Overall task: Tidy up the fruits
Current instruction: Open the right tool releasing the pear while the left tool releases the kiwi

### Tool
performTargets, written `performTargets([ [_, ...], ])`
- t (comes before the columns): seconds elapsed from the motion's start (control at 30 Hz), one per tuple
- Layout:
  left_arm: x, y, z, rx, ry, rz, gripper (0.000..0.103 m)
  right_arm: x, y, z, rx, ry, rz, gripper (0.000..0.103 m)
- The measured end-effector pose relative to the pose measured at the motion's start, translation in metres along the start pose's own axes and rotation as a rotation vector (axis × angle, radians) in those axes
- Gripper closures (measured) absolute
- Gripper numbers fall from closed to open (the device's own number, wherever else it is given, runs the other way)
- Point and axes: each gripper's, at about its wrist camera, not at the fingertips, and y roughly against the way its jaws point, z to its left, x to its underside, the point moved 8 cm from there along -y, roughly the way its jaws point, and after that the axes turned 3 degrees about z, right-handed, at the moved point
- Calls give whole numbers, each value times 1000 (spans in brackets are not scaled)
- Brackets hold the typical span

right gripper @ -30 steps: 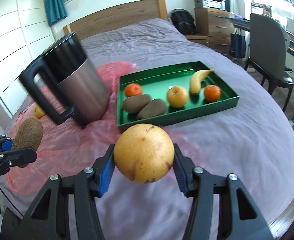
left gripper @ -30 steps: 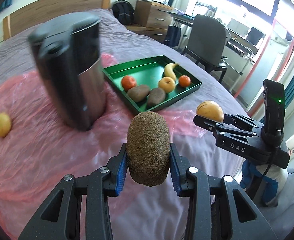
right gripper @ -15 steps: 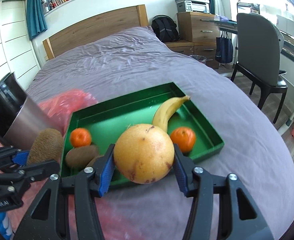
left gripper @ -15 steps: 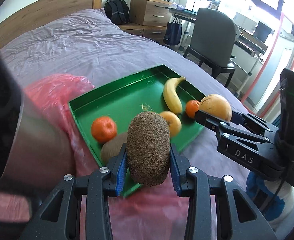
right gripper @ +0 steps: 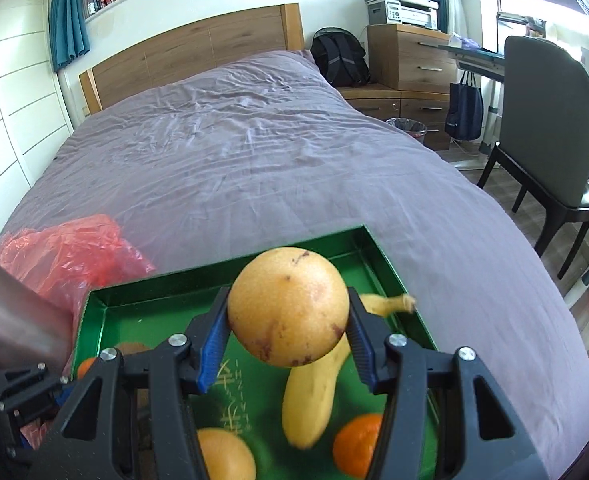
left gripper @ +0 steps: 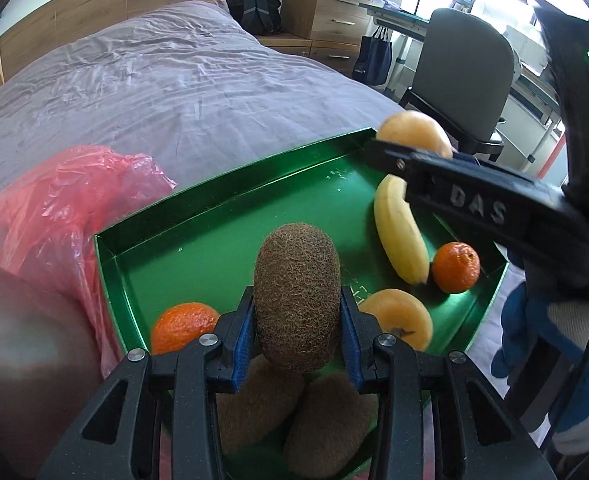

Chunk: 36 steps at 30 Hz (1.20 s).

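Observation:
My left gripper (left gripper: 296,322) is shut on a brown kiwi (left gripper: 296,296), held above the near part of the green tray (left gripper: 230,208). My right gripper (right gripper: 288,330) is shut on a round yellow fruit (right gripper: 288,312) over the tray (right gripper: 154,304) and shows at the right of the left wrist view (left gripper: 394,148) with that fruit (left gripper: 412,130). In the tray lie a banana (left gripper: 400,232), two mandarins (left gripper: 455,267) (left gripper: 182,326), a yellow fruit (left gripper: 400,316) and two kiwis (left gripper: 326,424) under my left fingers.
The tray rests on a purple-covered bed (right gripper: 254,152). A crumpled pink plastic bag (left gripper: 54,200) lies left of the tray, with a blurred steel kettle (right gripper: 10,328) beside it. A grey chair (right gripper: 550,128), a desk and wooden drawers stand to the right of the bed.
Both grippers have moved from over the pink plastic to over the green tray, each still holding its fruit. The kettle has slid out to the left edge of both views.

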Motion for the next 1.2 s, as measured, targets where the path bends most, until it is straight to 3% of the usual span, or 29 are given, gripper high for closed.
performTargets([
  [0.2, 5, -12, -1, -12, -4, 12, 70, -7, -34, 8, -3, 54, 73, 32],
  [0.5, 13, -19, -5, -14, -22, 18, 69, 13, -70, 13, 8, 93, 182, 32],
  [0.97, 9, -21, -14, -26, -39, 45, 68, 17, -74, 14, 35, 122, 203, 31],
  [1.2, 11, -6, -15, -33, -37, 37, 59, 15, -69, 14, 51, 106, 199, 25],
])
